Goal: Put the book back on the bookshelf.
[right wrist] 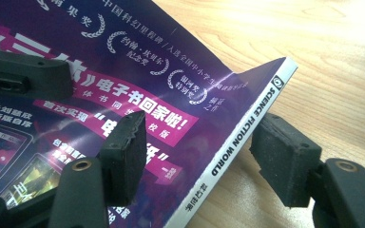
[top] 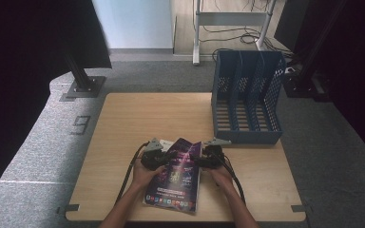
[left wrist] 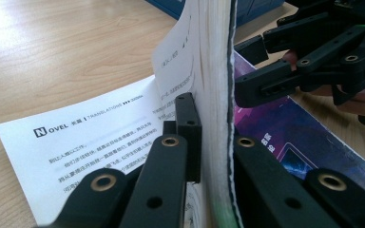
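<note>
Flanking the magazine [top: 176, 178], left gripper [top: 164, 159] clamps pages; right gripper's [top: 200, 161] jaws straddle spine, apart.

Both handheld grippers, left [top: 167, 157] and right [top: 200, 160], are matte black plastic with brass-ringed pivot holes. Grey three-cornered plates top them. Black cables trail back.

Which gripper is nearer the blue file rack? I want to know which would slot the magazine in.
Right. The right gripper sits just in front of the rack, at the magazine's spine; the left gripper is across the magazine, farther away.
</note>
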`<state>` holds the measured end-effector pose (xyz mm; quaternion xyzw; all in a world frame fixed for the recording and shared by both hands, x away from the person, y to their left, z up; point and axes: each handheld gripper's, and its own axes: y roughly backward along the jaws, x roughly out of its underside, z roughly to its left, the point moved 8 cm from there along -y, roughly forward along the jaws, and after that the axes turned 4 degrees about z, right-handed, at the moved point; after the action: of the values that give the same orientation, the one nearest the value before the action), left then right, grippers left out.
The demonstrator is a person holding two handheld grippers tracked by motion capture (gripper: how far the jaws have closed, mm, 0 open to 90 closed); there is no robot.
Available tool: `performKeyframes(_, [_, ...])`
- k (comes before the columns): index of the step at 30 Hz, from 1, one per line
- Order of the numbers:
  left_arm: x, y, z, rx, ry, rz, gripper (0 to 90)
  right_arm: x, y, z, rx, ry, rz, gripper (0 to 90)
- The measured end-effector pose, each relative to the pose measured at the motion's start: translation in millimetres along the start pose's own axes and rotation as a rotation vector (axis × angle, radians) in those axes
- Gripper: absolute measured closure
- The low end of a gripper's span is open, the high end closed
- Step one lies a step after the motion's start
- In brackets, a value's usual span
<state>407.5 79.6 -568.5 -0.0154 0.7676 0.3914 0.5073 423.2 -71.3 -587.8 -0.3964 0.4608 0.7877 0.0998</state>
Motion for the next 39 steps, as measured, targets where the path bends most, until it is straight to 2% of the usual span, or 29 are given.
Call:
performKeyframes(9, [0.6,-0.8,0.9,0.002,0.001,0.004,88.1,1.0,-15.1,-1.6,-0.036,-0.02,0.024,38.4])
performKeyframes(13, [0.5,-0.3,1.3,0.003,0.004,0.002,88.0,0.8,-15.5,-3.9,-0.016,-0.011,0.021,47.4])
performKeyframes(17, [0.6,0.4,2.2,0.002,0.01,0.002,87.8,-0.7,-12.8,-6.6,-0.026,-0.03,0.009,58.0])
performKeyframes(19, [0.4,1.7,3.2,0.004,0.016,-0.003,87.7,-2.4,-9.9,-6.1,-0.033,-0.034,-0.002,62.5])
performKeyframes(24, [-3.4,9.0,3.6,0.01,0.021,-0.031,87.0,-7.5,-0.3,-0.9,-0.03,-0.014,-0.036,65.1])
performKeyframes(31, [-14.9,24.2,0.8,0.014,0.016,-0.102,85.8,-20.4,23.5,8.6,-0.037,0.007,-0.133,67.7])
performKeyframes(33, [-18.1,28.6,0.7,0.001,0.005,-0.114,86.3,-24.4,32.2,11.7,-0.033,0.02,-0.161,68.3])
performKeyframes(35, [-20.9,32.3,-0.8,0.012,0.012,-0.132,86.2,-27.7,39.4,14.1,-0.04,0.028,-0.182,68.9])
performKeyframes(39, [-26.5,39.3,-4.9,0.012,-0.001,-0.159,86.3,-34.8,53.7,21.0,-0.042,0.06,-0.224,69.7])
